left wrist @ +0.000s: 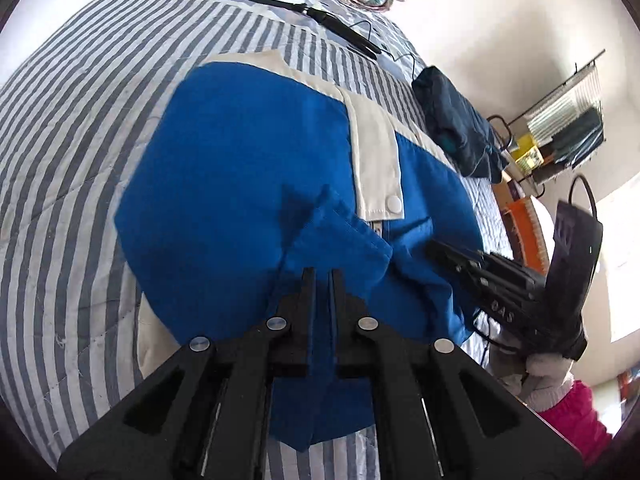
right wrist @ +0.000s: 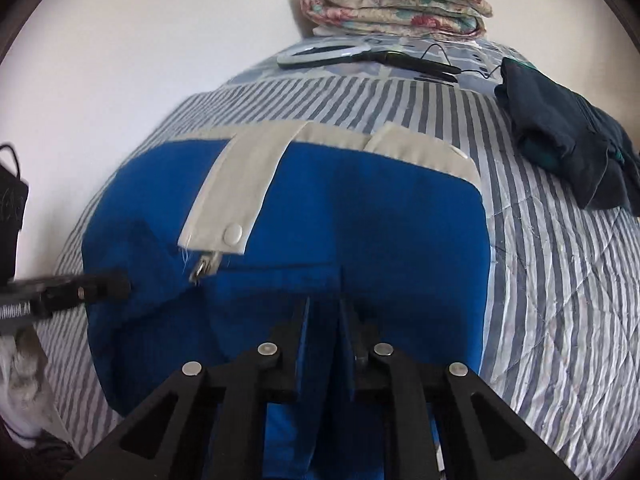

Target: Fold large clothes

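A blue garment (left wrist: 240,152) with cream trim and a cream snap tab (left wrist: 378,160) lies spread on the striped bed quilt (left wrist: 72,128). It also shows in the right wrist view (right wrist: 360,216), with its tab (right wrist: 236,192) and a zipper pull (right wrist: 204,266). My left gripper (left wrist: 322,276) is shut on a fold of the blue garment near its front edge. My right gripper (right wrist: 324,304) is shut on the blue fabric too. The right gripper (left wrist: 440,250) shows in the left wrist view at the garment's right edge. The left gripper (right wrist: 120,284) shows in the right wrist view at the left edge.
A dark navy garment (right wrist: 560,128) lies in a heap on the bed's right side. A ring light with a black handle and cable (right wrist: 340,54) lies at the far end, before a folded floral quilt (right wrist: 396,4). A shelf rack (left wrist: 568,128) stands beyond the bed.
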